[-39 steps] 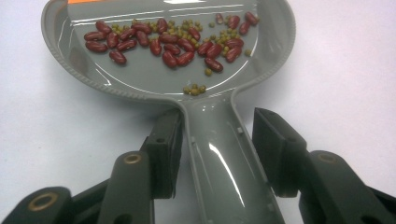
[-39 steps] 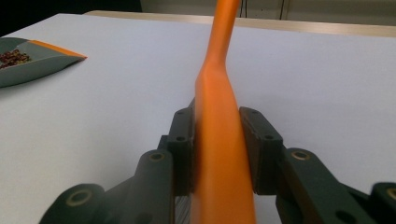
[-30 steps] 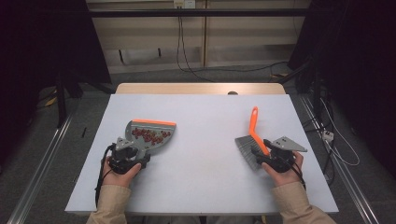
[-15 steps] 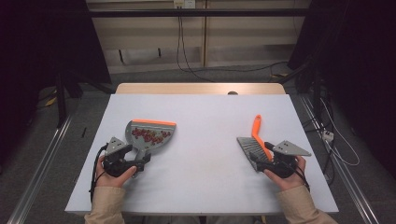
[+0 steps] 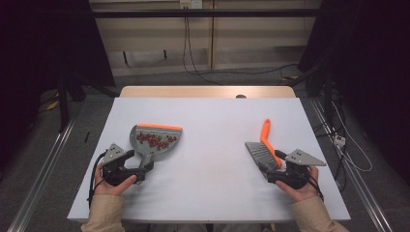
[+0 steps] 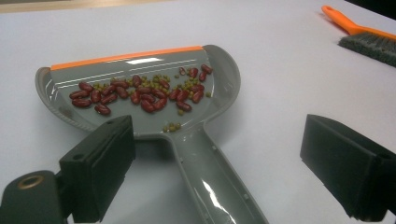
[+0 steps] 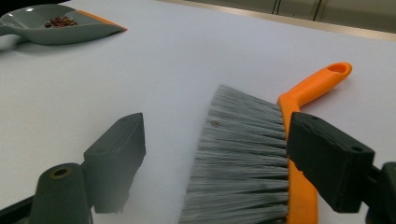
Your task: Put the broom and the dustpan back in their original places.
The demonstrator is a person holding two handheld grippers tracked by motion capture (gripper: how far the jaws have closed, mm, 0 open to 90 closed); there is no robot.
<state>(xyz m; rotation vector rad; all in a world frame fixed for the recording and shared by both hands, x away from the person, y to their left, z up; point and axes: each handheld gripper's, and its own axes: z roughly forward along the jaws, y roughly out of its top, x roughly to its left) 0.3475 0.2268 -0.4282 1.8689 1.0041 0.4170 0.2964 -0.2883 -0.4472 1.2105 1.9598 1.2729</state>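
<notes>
1. The grey dustpan (image 5: 155,139) lies flat on the white table (image 5: 212,116), on the person's left side, its orange lip facing away from the person. Lying level, it keeps the red beans (image 6: 140,93) and small green peas (image 6: 173,126) gathered in the pan rather than rolling out.

2. The left gripper (image 5: 138,169) sits at the near end of the dustpan's handle (image 6: 210,182). Its jaws have just been opening and now stand wide, 1 on each side of the handle with clear gaps, so nothing is pressed; this looks like a release after setting the pan down.

3. The brush (image 5: 263,150) lies on the table's right side, well apart from the dustpan, orange handle pointing away and grey bristles (image 7: 243,154) fanned toward the person.

4. The right gripper (image 5: 270,169) is at the bristle end. Its jaws have also just been opening: the bristles lie between them, the left one stands well clear, and whether the right one touches the orange spine I cannot tell.

5. With both tools resting on the table, the sweeping appears finished.
</notes>
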